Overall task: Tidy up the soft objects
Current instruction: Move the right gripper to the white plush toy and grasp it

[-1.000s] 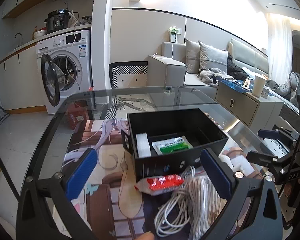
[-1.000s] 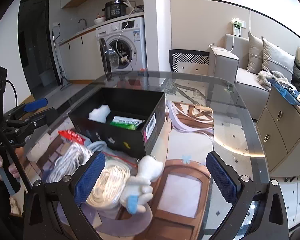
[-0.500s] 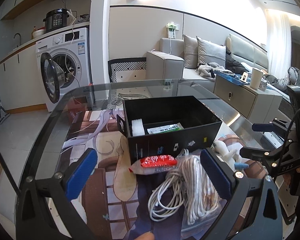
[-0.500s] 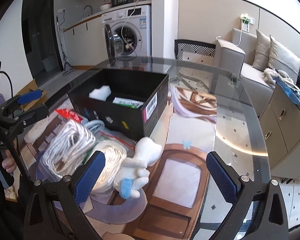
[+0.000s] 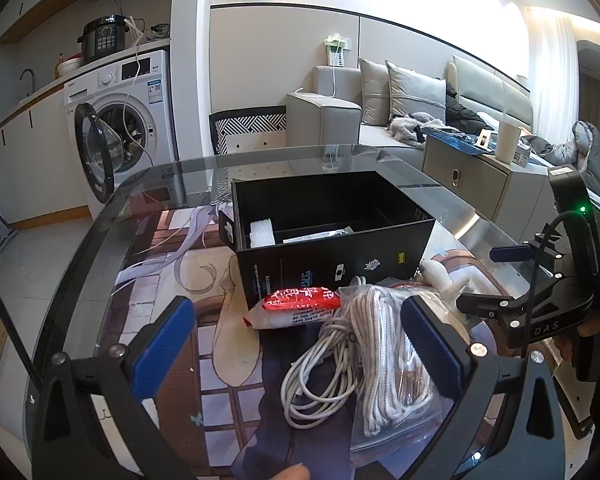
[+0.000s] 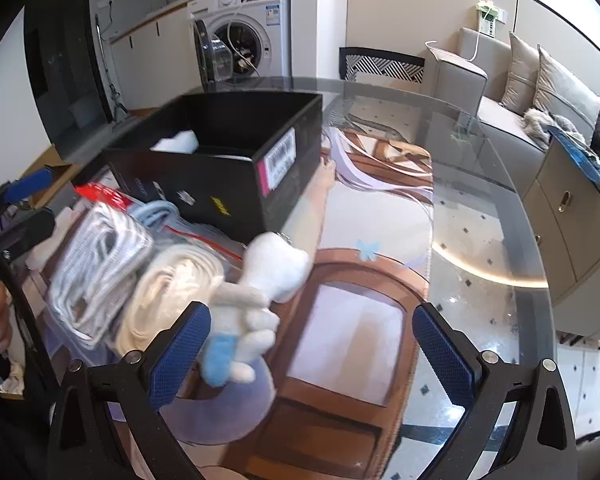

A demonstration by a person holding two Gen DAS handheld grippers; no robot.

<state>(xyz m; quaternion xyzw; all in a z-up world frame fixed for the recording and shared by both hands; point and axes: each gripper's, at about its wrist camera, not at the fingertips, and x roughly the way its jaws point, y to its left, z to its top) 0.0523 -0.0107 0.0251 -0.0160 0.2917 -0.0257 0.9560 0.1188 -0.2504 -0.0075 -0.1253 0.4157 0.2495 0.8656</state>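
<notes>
A black open box [image 5: 332,236] stands on the glass table and holds a white sponge [image 5: 261,233] and a flat packet. In front of it lie a red-and-white packet [image 5: 296,306], a coiled white cable [image 5: 320,376] and bagged white rope [image 5: 388,360]. My left gripper [image 5: 296,356] is open, its fingers on either side of this pile, a little above it. A white plush toy with a blue tip [image 6: 256,304] lies beside the box [image 6: 220,164]. My right gripper [image 6: 312,354] is open, its left finger close to the toy.
The glass table [image 6: 480,184] carries a printed mat [image 6: 352,320]. A washing machine [image 5: 120,128], a sofa [image 5: 380,108] and a low cabinet [image 6: 572,208] stand around it. The right gripper also shows at the right edge of the left wrist view [image 5: 540,308].
Both grippers have come lower and closer to the pile. The box interior shows less in the left wrist view. The plush toy looms larger by the right gripper's left finger.
</notes>
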